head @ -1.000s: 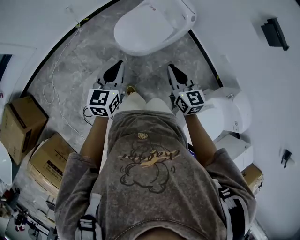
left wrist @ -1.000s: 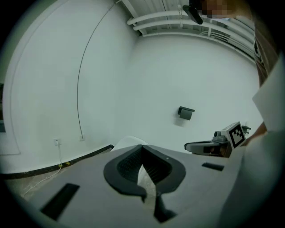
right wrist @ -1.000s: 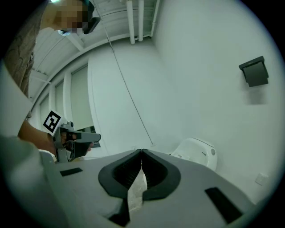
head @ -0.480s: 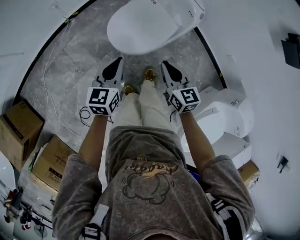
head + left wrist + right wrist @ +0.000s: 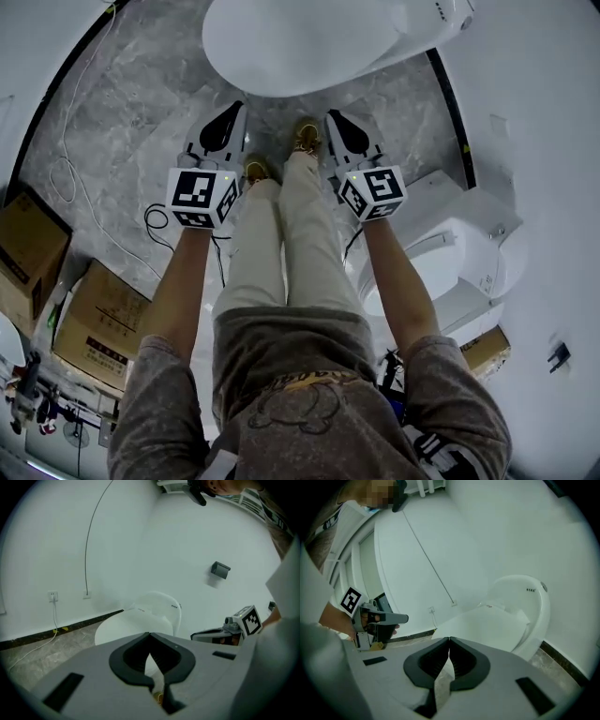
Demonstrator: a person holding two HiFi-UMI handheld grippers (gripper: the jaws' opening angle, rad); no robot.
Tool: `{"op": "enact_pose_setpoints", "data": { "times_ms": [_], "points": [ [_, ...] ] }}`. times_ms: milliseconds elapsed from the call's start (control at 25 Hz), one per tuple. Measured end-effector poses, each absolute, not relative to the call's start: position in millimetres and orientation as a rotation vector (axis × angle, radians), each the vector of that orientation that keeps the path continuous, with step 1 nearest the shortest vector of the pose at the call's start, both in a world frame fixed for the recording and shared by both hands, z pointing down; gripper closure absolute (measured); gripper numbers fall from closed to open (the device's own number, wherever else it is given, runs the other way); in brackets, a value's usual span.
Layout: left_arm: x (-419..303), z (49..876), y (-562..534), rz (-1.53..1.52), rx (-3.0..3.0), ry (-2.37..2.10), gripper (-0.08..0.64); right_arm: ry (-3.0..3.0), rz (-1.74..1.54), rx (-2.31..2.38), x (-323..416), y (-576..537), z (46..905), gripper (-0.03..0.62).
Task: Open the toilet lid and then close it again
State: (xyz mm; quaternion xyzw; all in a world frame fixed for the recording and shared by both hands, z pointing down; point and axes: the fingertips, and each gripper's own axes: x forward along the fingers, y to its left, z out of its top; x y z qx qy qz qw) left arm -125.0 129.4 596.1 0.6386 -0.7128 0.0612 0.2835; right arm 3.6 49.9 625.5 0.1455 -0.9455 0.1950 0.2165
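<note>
A white toilet with its lid [image 5: 300, 42] down stands at the top of the head view, on grey marble floor. The same closed lid [image 5: 131, 625] lies ahead in the left gripper view, and the lid [image 5: 487, 623] shows again in the right gripper view. My left gripper [image 5: 228, 117] hangs just short of the lid's front edge, left of the person's legs, shut and empty. To the right of the legs my right gripper [image 5: 336, 122] is level with it, also shut with nothing held. Neither touches the toilet.
Cardboard boxes [image 5: 94, 323] stand at the left on the marble floor [image 5: 122, 122]. A white cable [image 5: 66, 173] runs across the floor from the wall. Another white toilet fixture [image 5: 450, 253] stands at the right. The person's feet [image 5: 305, 136] are close in front of the toilet.
Both grippers have come down and forward toward the toilet, which now fills more of the top of the head view. The person has stepped closer. Both jaws stayed shut.
</note>
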Motion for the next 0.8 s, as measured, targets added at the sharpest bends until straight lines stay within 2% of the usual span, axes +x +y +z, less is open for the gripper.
{"op": "enact_pose_setpoints", "data": {
  "times_ms": [360, 800],
  "points": [
    [-117, 727, 125, 0.186, 1.637, -1.846, 0.551, -2.544, 0.574, 0.352, -11, 57, 747, 0.565],
    [-115, 795, 116, 0.198, 1.592, -1.811, 0.551, -2.548, 0.637, 0.337, -36, 58, 793, 0.565]
  ]
}}
